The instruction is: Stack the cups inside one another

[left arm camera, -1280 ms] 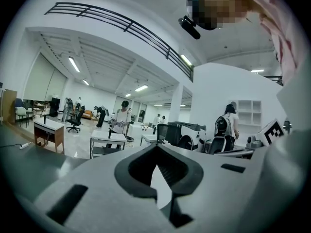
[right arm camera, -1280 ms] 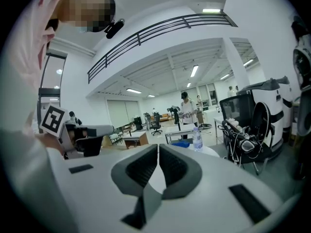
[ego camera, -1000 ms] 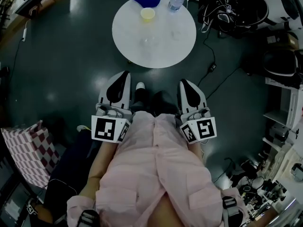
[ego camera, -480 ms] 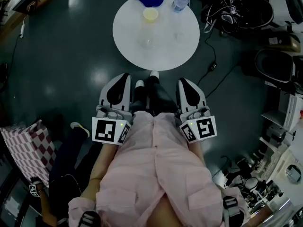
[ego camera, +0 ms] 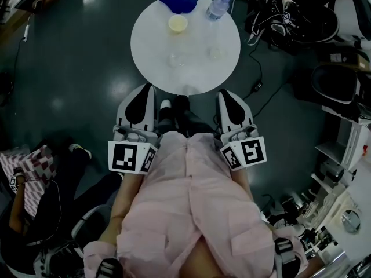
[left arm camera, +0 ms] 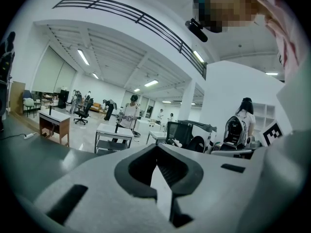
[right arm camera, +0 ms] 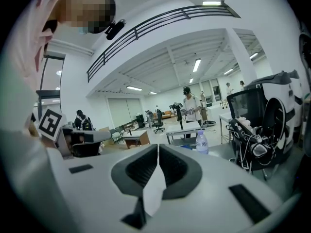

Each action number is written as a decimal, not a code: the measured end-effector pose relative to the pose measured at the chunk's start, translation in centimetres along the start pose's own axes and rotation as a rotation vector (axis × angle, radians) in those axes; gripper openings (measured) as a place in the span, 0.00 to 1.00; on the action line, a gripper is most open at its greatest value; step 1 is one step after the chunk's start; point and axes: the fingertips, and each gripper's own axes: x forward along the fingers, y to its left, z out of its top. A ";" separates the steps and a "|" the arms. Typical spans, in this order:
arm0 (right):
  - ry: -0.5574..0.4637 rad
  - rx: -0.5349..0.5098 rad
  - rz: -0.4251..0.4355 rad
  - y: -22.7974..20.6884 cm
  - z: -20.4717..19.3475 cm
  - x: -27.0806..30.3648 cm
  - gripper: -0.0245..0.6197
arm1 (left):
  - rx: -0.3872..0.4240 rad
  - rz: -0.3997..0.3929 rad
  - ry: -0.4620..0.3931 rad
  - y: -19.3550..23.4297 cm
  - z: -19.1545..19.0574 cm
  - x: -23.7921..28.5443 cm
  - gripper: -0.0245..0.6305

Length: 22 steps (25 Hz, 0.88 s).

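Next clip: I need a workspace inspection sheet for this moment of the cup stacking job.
Surface: round white table, mostly bare.
Job's things: yellow cup, left clear cup, right clear cup; all apart, none stacked.
Clutter: blue cloth and bottle at the far edge.
Grippers: left gripper and right gripper both shut, empty, by the table's near edge.
Cables: black cable on the floor right of the table.
Surroundings: dark floor; heaped gear at right; checked bag at left.
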 end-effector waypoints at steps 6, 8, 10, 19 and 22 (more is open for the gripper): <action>0.008 -0.015 0.024 -2.8 0.8 1.9 0.09 | 0.006 0.031 -0.028 -0.4 0.8 2.2 0.06; 0.011 -0.014 0.032 -3.4 0.9 2.3 0.09 | 0.003 0.047 -0.037 -0.2 0.9 2.8 0.06; 0.013 -0.011 0.040 -3.8 0.9 2.4 0.09 | 0.000 0.059 -0.043 -0.1 1.0 3.1 0.06; 0.006 0.006 0.014 -5.1 1.2 2.6 0.09 | -0.007 0.035 -0.028 -0.6 0.7 4.4 0.06; 0.003 0.007 0.001 -4.8 1.2 2.6 0.09 | -0.007 0.016 -0.023 -0.5 0.6 4.5 0.06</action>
